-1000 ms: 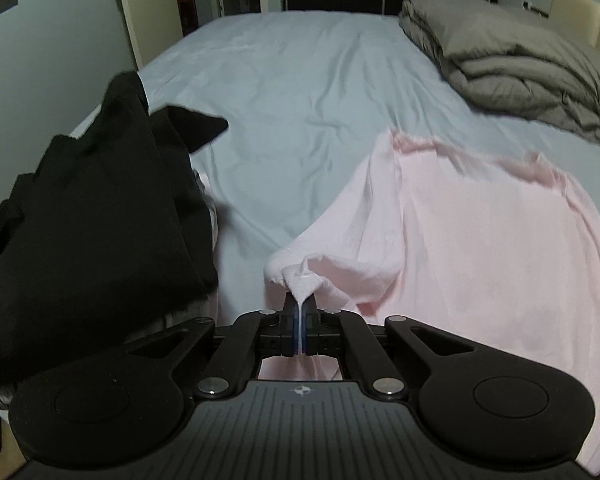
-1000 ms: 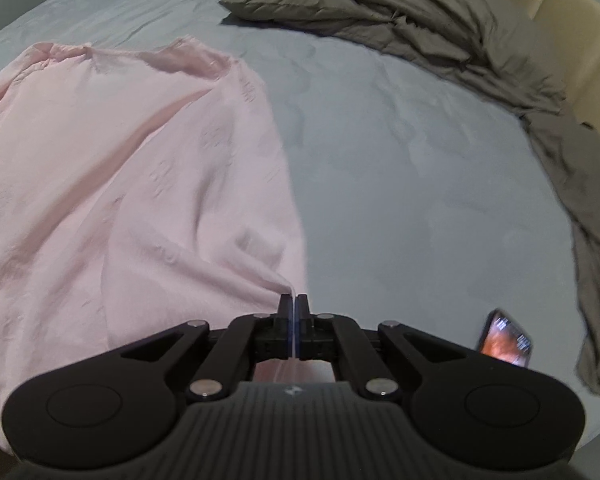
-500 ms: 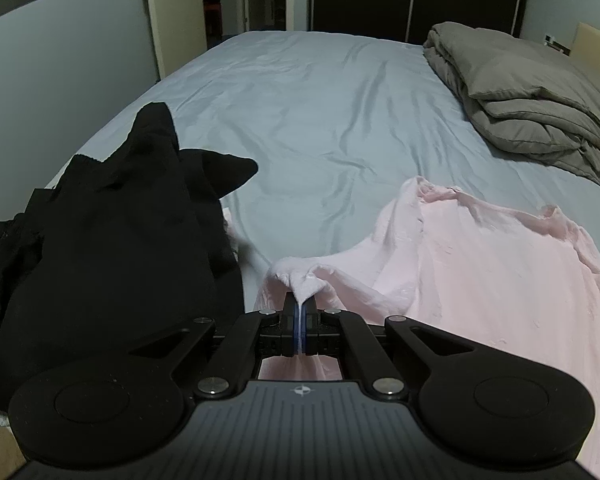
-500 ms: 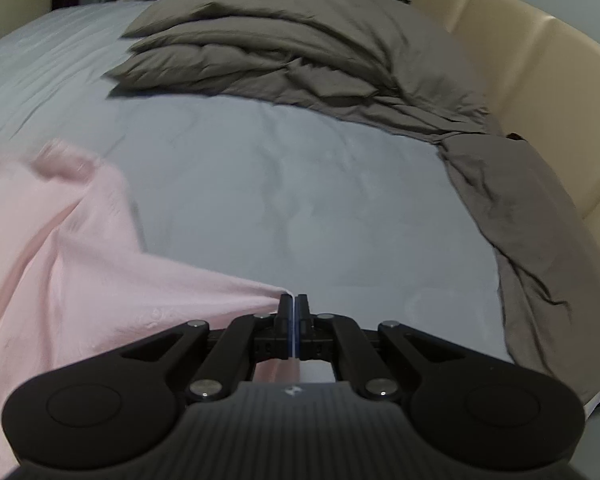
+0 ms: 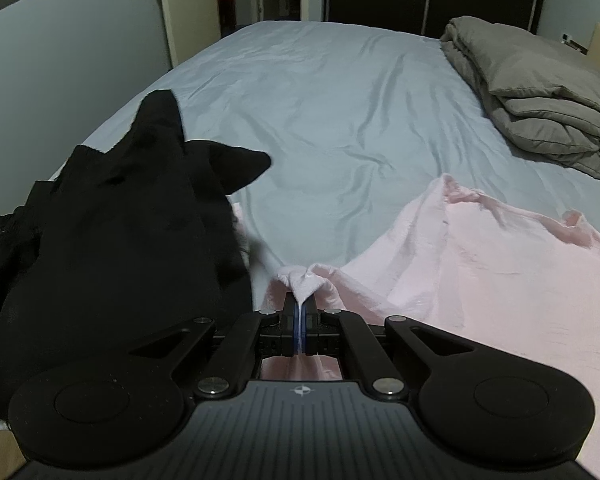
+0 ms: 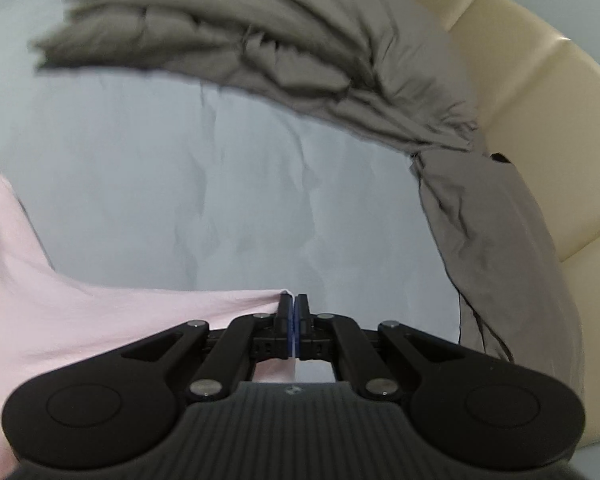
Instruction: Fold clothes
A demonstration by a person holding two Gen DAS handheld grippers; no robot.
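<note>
Both claws clenched on pink shirt: left claw beside black pile, right claw at opposite corner. Judged mid-spread/fold; next: keep tension, lay flat.

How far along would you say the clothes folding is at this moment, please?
Early. Nothing looks folded yet. In hand: the left claw and the right claw are each shut on an edge of the pink garment, which lies partly spread on the bed sheet. Left: every fold on it, plus the black clothes heaped unfolded to the left.
</note>
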